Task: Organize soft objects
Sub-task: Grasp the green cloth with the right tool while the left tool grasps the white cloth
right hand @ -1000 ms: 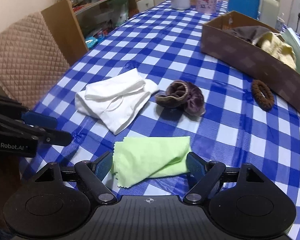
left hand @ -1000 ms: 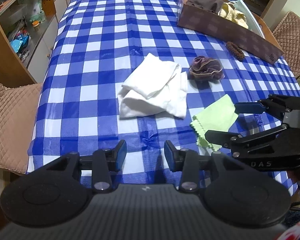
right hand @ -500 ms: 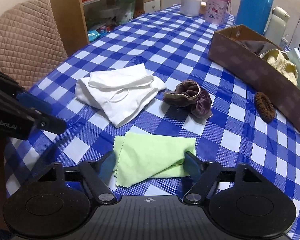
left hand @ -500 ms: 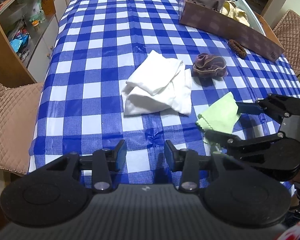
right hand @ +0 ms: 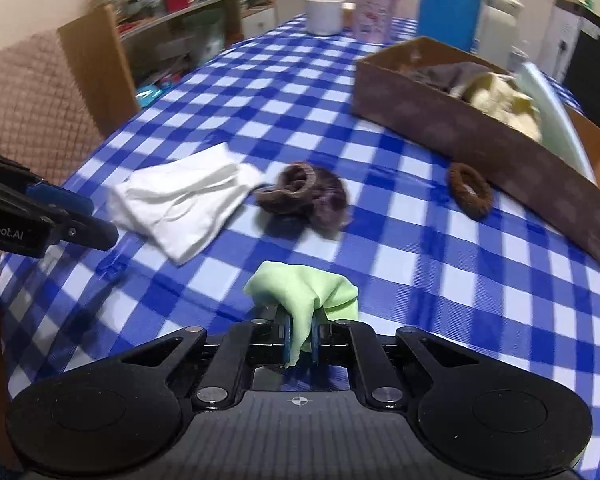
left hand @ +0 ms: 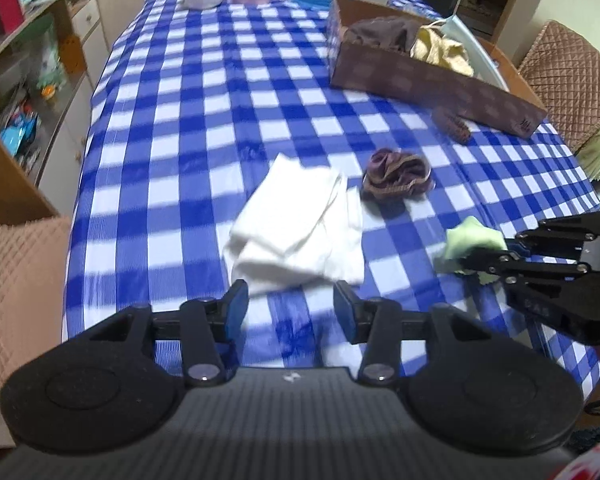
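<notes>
A: How many soft things are lying loose on the checked tablecloth?

B: Four. One white folded cloth, one purple-brown scrunchie, one brown fuzzy hair tie just beside the box, and one green cloth.

A: And who is gripping what?

B: The right gripper is pinching the green cloth; its jaws have just been closing and the fabric is bunching up between the narrow blue pads. The left gripper is hovering near the table's close edge, just short of the white cloth, its jaws standing partly apart after opening a little, with nothing between them.

A: The box?

B: One brown cardboard box is sitting on the far right side, holding a dark brown cloth and a pale yellow one.

A: Is either view giving more?

B: The right wrist view is showing the hair tie as a full ring and the fabric squeezed between the pads; the left wrist view is showing that gripper side-on and a quilted chair on the right.
</notes>
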Tool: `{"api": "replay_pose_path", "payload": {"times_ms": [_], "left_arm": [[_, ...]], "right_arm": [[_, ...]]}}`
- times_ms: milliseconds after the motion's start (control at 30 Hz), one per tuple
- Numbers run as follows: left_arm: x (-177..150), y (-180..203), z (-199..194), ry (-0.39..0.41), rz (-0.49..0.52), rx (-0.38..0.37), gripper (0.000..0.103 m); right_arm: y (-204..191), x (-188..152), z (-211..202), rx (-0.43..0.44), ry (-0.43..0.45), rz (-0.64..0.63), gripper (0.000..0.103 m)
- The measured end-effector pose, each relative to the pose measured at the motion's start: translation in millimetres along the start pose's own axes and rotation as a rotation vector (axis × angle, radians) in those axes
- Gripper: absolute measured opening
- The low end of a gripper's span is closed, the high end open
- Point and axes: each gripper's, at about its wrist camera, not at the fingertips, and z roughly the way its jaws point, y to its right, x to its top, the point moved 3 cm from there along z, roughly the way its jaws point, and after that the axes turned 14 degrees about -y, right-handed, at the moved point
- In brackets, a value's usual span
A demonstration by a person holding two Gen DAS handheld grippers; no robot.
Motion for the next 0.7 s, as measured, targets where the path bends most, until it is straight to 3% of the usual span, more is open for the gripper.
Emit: {"api": "replay_pose_path", "payload": {"times_ms": [67,200,500,700], "left_arm": [[8.4,1.9,-0.2,0.024,0.032,0.006,0.049],[28.1,2.0,6.3,0.064,0.096,0.01,0.066],[53.9,-16.9,44.3,-0.016,0.057,-0.071,0.065],[48.4,3.3,47.0,-0.035,0.127,-0.097,0.065]], "right_arm": [[7.6,0.4,-3.7,-0.01,0.008,0.025,0.01],[22.9,-0.5,-11.7,-0.016,0.025,0.076,0.01],[50.2,-8.5,-19.5,-0.009,0.026,0.179,0.01],[65.1,-13.7,-21.2,0.002,0.013,0.241,0.01]]}}
